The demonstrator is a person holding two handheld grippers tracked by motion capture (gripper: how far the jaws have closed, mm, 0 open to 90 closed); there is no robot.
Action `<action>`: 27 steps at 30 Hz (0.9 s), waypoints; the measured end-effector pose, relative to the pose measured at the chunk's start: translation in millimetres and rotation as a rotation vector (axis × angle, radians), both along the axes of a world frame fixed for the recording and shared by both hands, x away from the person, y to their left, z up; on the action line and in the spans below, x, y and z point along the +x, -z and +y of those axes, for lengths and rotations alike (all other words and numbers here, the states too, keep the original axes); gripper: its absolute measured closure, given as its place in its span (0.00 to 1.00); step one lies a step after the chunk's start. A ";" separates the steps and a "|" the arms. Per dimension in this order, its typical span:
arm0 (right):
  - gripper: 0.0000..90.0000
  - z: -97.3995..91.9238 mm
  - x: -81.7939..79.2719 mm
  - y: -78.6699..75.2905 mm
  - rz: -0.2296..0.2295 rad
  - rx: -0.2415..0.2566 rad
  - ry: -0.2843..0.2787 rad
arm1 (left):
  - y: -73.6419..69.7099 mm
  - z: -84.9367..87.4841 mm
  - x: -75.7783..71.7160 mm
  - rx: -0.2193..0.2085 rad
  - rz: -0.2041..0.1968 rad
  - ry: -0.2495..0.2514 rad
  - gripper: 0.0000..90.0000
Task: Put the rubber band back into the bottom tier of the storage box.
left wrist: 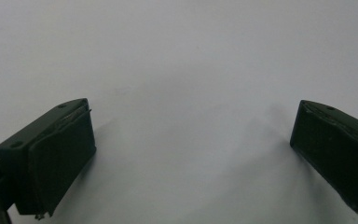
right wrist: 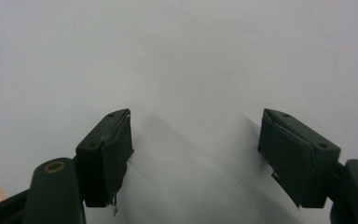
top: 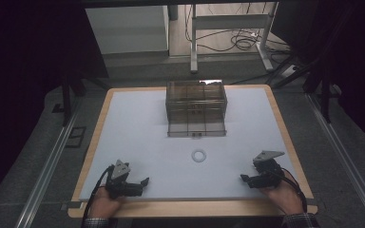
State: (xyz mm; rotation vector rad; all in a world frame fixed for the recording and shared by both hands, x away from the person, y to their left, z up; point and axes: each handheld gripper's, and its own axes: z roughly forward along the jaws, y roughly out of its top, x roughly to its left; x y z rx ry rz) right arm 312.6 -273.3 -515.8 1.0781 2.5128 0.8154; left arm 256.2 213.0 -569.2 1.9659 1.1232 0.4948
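A small white ring (top: 199, 156) lies flat on the white table mat (top: 138, 137), in front of a smoky transparent box (top: 196, 105) with inner compartments and its front flap (top: 196, 129) folded down. My left gripper (top: 144, 184) rests near the mat's front left corner, held by a hand, open and empty. My right gripper (top: 244, 178) sits near the front right corner, also open and empty. In the left gripper view the gripper (left wrist: 191, 140) has its jaws wide apart over bare mat. The right gripper view shows my right gripper (right wrist: 196, 140) the same way.
The mat lies on a wooden tabletop (top: 195, 209) with its edge showing in front. Behind the table stand a metal table frame (top: 228, 38), loose cables (top: 242, 40) on the floor and a pale cabinet (top: 128, 28). Rails (top: 47, 166) run along both sides.
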 end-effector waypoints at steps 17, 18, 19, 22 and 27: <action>0.24 1.3 -0.4 1.2 0.002 0.005 -0.004 | 0.0 -1.4 0.2 0.005 -0.004 -0.006 0.00; 0.24 1.6 -0.3 1.0 0.003 0.003 -0.003 | 0.0 -1.4 0.0 0.004 -0.003 -0.007 0.00; 0.24 1.6 -0.3 1.0 0.003 0.003 -0.003 | 0.0 -1.4 0.0 0.004 -0.003 -0.007 0.00; 0.24 3.2 0.7 -0.1 0.013 -0.007 -0.002 | 0.1 -1.4 0.0 0.003 -0.003 -0.008 0.00; 0.24 5.7 2.2 -1.8 0.026 -0.021 0.006 | 0.1 -1.4 0.1 0.003 -0.003 -0.007 0.00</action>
